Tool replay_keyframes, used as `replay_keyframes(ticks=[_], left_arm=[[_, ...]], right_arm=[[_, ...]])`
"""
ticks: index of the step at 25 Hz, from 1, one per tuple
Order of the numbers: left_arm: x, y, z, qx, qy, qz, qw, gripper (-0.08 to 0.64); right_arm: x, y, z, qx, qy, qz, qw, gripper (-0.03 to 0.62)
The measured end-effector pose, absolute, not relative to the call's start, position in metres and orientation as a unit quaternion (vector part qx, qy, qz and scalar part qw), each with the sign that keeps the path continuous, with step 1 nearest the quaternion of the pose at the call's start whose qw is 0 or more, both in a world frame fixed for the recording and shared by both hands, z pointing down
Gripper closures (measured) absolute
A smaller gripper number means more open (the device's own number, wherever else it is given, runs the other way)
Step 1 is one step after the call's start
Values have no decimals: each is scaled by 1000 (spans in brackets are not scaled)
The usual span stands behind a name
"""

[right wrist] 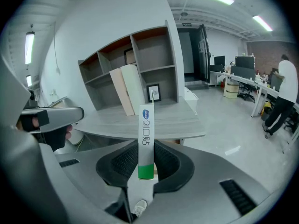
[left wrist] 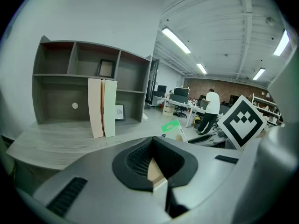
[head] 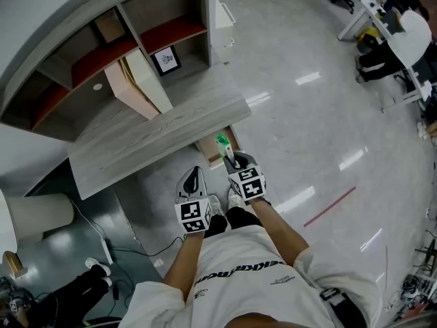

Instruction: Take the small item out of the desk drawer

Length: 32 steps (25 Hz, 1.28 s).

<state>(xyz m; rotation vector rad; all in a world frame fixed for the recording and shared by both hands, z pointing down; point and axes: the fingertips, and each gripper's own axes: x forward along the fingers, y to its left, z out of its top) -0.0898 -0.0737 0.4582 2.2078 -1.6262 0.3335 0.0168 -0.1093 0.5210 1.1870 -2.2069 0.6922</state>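
Between the pads of the right claw (right wrist: pixel 145 174) stands the small item (right wrist: pixel 146 139), a slim white box with a green end. It is pinched at that green end, and its long axis runs straight out along the jaws, away from the hand. From the head view the box (head: pixel 222 141) hangs over the open drawer (head: pixel 207 150) at the front edge of the desk (head: pixel 157 139). The left claw (left wrist: pixel 154 176) looks closed on nothing, just beside the right one. The desktop lies ahead of the box, so setting it down likely falls to the right hand.
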Motion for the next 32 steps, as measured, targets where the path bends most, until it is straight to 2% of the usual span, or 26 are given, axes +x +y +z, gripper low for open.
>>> replay_keyframes(ticks=[11, 32], left_arm=[[-90, -67, 425, 795, -571, 111, 174, 545], [-75, -83, 345, 817, -563, 77, 98, 545]], right_arm=[[24, -105, 467, 453, -827, 233, 239, 477], [34, -110, 357, 469, -857, 163, 140, 477]])
